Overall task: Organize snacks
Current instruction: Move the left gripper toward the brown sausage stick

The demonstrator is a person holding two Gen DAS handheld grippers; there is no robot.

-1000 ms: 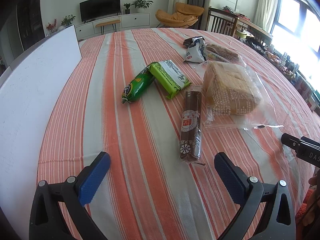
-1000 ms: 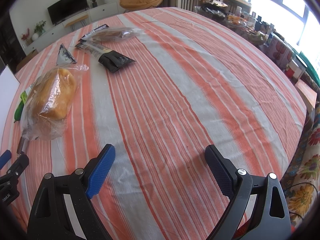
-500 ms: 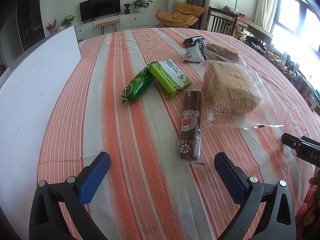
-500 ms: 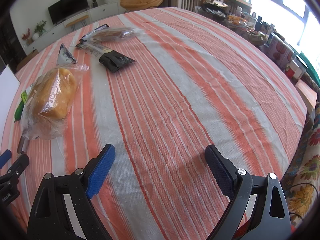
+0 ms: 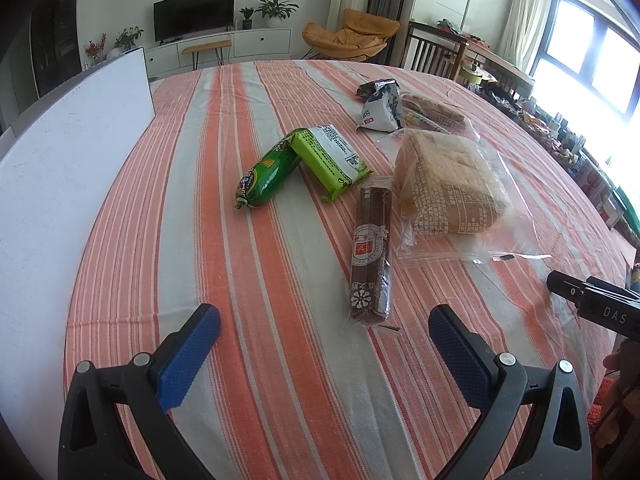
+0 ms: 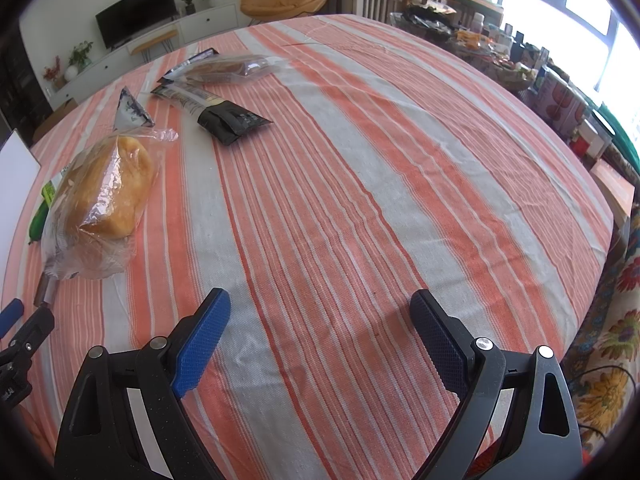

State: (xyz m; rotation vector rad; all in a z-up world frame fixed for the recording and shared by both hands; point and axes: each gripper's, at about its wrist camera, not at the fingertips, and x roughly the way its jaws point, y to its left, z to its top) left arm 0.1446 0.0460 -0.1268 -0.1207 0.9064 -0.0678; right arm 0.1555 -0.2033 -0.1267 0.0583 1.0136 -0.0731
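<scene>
bagged bread loaf [image 5: 450, 184] — golden, clear wrap

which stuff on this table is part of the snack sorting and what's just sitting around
For the job:
green sausage
lime green pack
brown wrapped stick
bagged bread loaf
white triangular pouch
black packet
clear bagged pastry

Just there:
white board
striped tablecloth
TV
orange chair

Tablecloth [image 5: 280, 280]: woven cloth, matt, striped. Bread bag [image 5: 452, 184]: clear glossy plastic film. Green sausage [image 5: 268, 174], 10 o'clock of it: glossy, probably plastic casing.
</scene>
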